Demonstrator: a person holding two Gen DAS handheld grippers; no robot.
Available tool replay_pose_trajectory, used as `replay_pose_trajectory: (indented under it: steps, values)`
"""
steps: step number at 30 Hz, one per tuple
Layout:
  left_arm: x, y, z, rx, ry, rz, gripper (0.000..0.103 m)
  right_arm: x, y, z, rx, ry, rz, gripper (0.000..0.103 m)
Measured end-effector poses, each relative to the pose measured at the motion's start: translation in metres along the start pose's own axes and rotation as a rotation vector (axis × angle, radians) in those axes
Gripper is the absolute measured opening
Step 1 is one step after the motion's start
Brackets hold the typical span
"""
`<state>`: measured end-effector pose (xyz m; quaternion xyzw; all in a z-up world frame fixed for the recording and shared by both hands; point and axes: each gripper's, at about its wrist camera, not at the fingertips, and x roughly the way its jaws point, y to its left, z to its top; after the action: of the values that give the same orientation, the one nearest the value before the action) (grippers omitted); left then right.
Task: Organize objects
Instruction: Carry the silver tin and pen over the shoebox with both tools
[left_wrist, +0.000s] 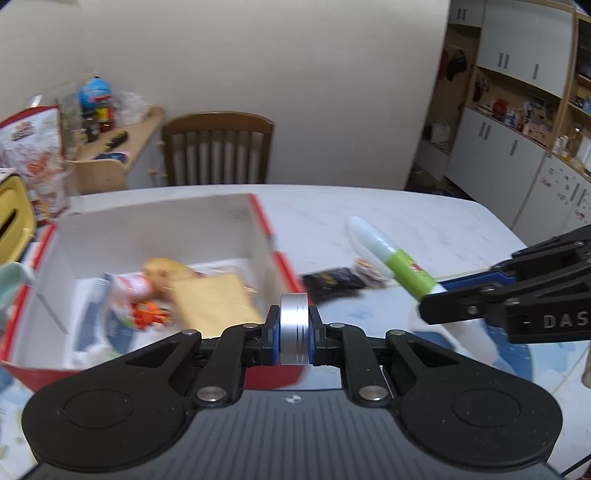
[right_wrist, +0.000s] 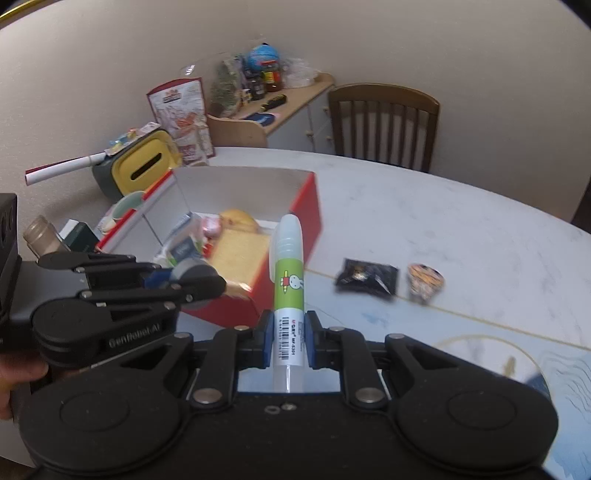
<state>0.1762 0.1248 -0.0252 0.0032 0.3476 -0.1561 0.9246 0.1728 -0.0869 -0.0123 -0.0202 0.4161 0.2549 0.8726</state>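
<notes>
1. We see the left gripper (left_wrist: 294, 330) angled down over the near wall of the red box (left_wrist: 281, 264). Its jaws are clamped on a silver metal disc (left_wrist: 294, 328), held on edge betw. the blue pads.
2. In the right wrist view the left gripper (right_wrist: 199, 280) comes in from the left, just above the box's near corner; part of a hand (right_wrist: 18, 376) shows behind it.
3. The right gripper (right_wrist: 287, 339) points down toward the table. Its jaws pinch a white glue tube (right_wrist: 289, 280) w/ green label, cap end pointing fwd toward the red box (right_wrist: 308, 206).
4. From the left wrist view we see the right gripper (left_wrist: 436, 308) at the right edge, holding the glue tube (left_wrist: 391, 256) slanted up and to the left.
5. Box interior is white; contents incl. a tan flat pad (left_wrist: 218, 306), a potato-like item (left_wrist: 166, 273) and mixed packets, blurred.
6. On the white marbled table (right_wrist: 443, 221), right of the box: a black packet (right_wrist: 367, 280) and, just beside it, a small round printed pack (right_wrist: 424, 282).
7. Left of the box: a yellow-lidded container (right_wrist: 147, 166), a cup (right_wrist: 127, 206) and a bottle (right_wrist: 40, 236).
8. Room: a wooden chair (left_wrist: 218, 151) at the table's far side, a low shelf unit (left_wrist: 118, 155) w/ clutter by the wall, and white cabinets (left_wrist: 517, 122) far right.
</notes>
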Motion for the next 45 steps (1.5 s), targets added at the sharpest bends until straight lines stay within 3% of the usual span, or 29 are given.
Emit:
replay_pose_trajectory:
  steps: [11,22,32,41,45]
  values:
    - [-0.004,0.083,0.013,-0.017,0.002,0.129,0.013,0.044,0.046,0.031,-0.027,0.017,0.025,0.016]
    - [0.037,0.142,0.033,0.016,0.045,0.241,0.013,0.100,0.079,0.051,-0.067,0.059,0.020,0.016]
    - [0.087,0.166,0.040,0.041,0.114,0.259,0.013,0.148,0.095,0.050,-0.100,0.123,0.017,0.016]
    - [0.114,0.170,0.040,0.067,0.176,0.262,0.013,0.167,0.098,0.044,-0.127,0.163,0.019,0.017]
    - [0.124,0.171,0.042,0.063,0.219,0.263,0.013,0.168,0.096,0.043,-0.131,0.170,0.025,0.023]
